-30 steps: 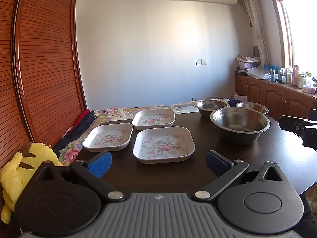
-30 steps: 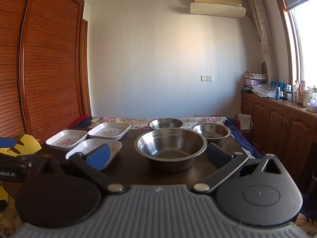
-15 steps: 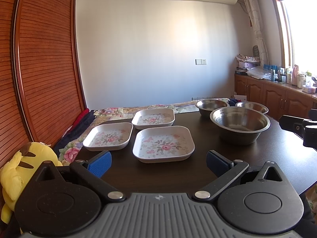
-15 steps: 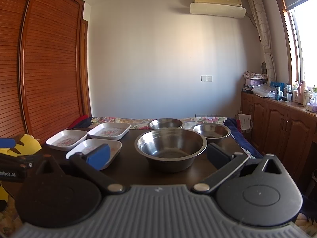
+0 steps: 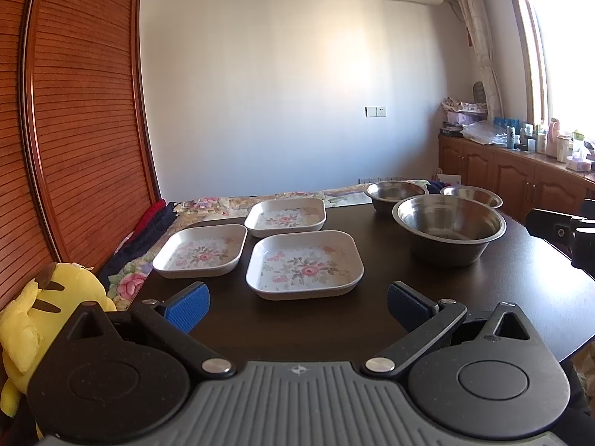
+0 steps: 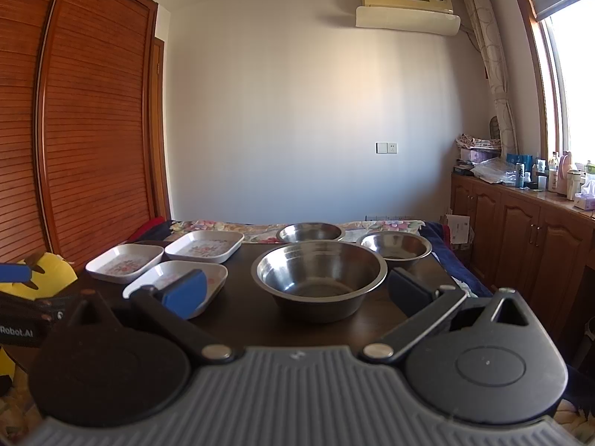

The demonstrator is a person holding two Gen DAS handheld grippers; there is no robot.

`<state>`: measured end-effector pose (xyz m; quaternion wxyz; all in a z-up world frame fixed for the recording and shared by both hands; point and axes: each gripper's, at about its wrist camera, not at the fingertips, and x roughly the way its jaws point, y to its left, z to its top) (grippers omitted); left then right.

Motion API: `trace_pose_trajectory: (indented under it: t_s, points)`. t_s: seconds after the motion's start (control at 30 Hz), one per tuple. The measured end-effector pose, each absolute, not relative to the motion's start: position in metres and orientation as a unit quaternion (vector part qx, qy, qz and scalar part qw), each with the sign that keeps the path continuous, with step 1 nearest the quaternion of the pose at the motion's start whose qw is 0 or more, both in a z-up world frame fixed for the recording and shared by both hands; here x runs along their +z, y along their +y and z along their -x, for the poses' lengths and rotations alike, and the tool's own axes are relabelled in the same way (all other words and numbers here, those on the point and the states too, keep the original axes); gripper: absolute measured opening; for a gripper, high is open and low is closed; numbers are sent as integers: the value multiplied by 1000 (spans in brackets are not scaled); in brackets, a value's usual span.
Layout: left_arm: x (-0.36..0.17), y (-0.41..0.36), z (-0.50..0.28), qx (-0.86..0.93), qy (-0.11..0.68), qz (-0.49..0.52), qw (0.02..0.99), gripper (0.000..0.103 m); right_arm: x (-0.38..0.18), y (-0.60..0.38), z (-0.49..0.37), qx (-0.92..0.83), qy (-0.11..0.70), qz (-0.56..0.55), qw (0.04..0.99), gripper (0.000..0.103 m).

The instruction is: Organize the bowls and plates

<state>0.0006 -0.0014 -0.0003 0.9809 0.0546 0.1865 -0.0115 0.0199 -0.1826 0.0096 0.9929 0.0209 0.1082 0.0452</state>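
- Three square floral plates [image 5: 304, 264] are laid on the left half of the dark table [image 5: 513, 278]: one nearest the camera, one just beside it to the left [image 5: 200, 249], one behind [image 5: 285, 218]. None is stacked; narrow gaps are seen between them.
- Three steel bowls are set on the right half: a large bowl [image 6: 319, 277] in front, two smaller bowls [image 6: 310, 232] [image 6: 395, 246] behind it, close to the far edge.
- A strip of bare tabletop is left between the plates and the large bowl, and a wider bare band lies along the near edge in front of the plates.
- The left plate is placed close to the table's left edge, beyond which a floral cloth [image 5: 130, 283] is seen.
- The left gripper [image 5: 295, 306] is held at the near edge facing the nearest plate, its blue pads spread wide with nothing between them.
- The right gripper [image 6: 297, 291] is held in front of the large bowl, likewise spread wide and empty; the bowl is framed between its fingers but is not touched.
- A yellow plush toy [image 5: 41, 308] is seen off the table's left corner, beside the slatted wooden doors [image 5: 85, 141].
- Wooden cabinets [image 6: 528, 245] are ranged along the right wall, apart from the table.
- Against the frames of a second ago, no shift is found: plates, bowls and both grippers are shown in the same places.
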Motion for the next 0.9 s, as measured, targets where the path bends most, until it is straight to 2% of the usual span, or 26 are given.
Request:
trace_pose_trajectory:
  t_s: [0.5, 0.9]
  points:
    - [-4, 5, -9, -19, 206, -53, 977, 103, 0, -176, -35, 55, 122, -13, 991, 103]
    - [-4, 29, -46, 15, 231, -93, 968, 103, 0, -154, -70, 101, 129, 9, 986, 103]
